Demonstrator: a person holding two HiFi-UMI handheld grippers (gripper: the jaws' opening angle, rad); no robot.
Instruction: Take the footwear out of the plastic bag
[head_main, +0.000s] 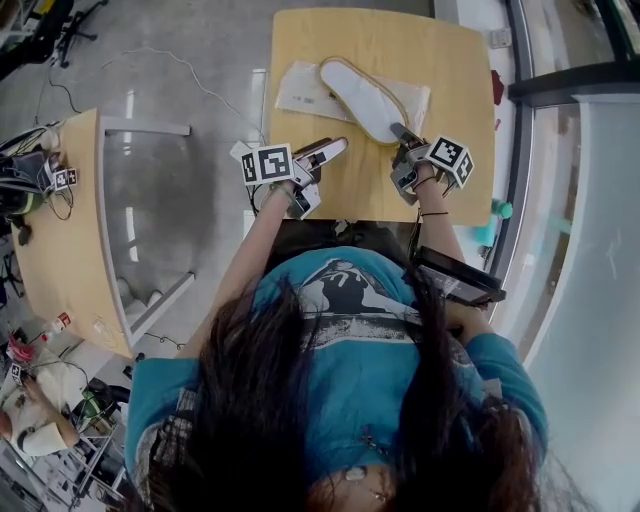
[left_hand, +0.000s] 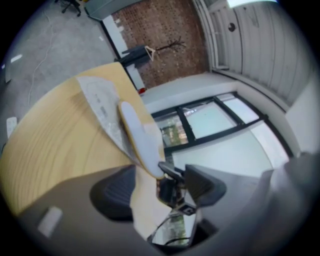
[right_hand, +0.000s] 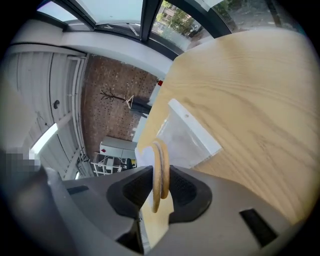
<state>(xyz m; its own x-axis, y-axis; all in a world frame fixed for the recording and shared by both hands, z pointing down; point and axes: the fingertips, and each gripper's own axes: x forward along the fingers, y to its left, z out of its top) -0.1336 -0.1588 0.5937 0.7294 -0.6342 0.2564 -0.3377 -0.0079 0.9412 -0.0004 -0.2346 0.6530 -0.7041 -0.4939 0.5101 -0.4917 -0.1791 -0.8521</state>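
The bag (head_main: 300, 90) lies flat on the far half of the table (head_main: 470, 90), toward the table's left side. The slipper (head_main: 362, 98), white with a tan rim, slants across the bag's right part, and from the head view it looks to be out of the plastic rather than in it. Its heel end points toward the table's near edge.

The right gripper (head_main: 402, 135) has that near end pinched. In the right gripper view its pads are closed on the slipper's (right_hand: 159, 170) tan edge, which stands upright between them, with the bag (right_hand: 187, 140) on the table (right_hand: 260, 90) beyond.

The left gripper (head_main: 335, 148) hangs over the table's near left part, clear of bag and slipper alike. In the left gripper view its jaws stand apart with nothing between them (left_hand: 160, 190), only the table (left_hand: 50, 145), the bag (left_hand: 100, 100) and the slipper (left_hand: 140, 140) farther off.
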